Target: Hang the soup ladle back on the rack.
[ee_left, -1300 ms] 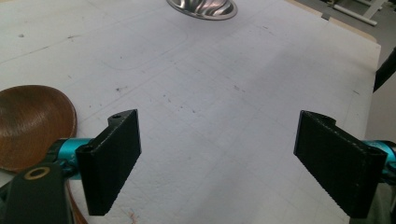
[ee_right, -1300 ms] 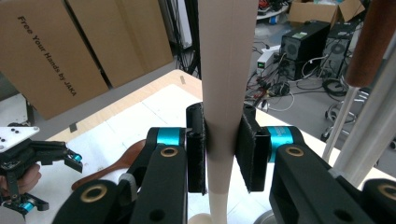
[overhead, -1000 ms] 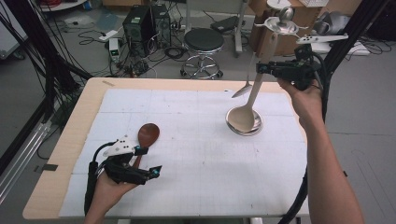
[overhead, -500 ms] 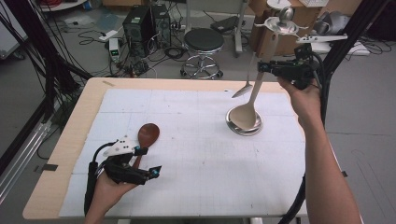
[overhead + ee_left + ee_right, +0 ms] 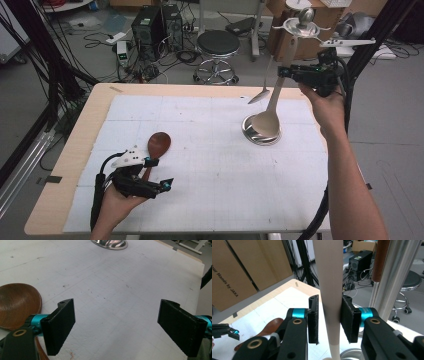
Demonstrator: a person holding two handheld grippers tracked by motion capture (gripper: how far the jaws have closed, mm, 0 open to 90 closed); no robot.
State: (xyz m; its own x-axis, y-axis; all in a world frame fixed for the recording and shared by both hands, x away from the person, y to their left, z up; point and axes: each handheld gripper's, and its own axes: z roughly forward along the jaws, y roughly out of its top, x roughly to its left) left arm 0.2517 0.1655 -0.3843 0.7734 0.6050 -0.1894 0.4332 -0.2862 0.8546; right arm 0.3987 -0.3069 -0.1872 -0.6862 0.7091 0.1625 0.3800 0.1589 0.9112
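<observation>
A beige spoon (image 5: 265, 122) hangs upright beside the metal rack (image 5: 302, 26), its bowl over the rack's round base (image 5: 252, 136). My right gripper (image 5: 283, 73) is raised at the far right, its jaws on either side of the spoon's handle (image 5: 329, 277). These jaws have just been opening: a thin gap shows at one pad (image 5: 313, 317). A brown wooden spoon (image 5: 159, 145) lies on the white mat. My left gripper (image 5: 161, 173) rests open on the mat beside its handle, with nothing between its pads (image 5: 61, 327).
A small metal spoon (image 5: 260, 95) also hangs from the rack, next to its shiny pole (image 5: 394, 277). A brown handle (image 5: 382, 257) hangs by the pole. Beyond the table's far edge stand a stool (image 5: 218, 45), computer boxes and cables.
</observation>
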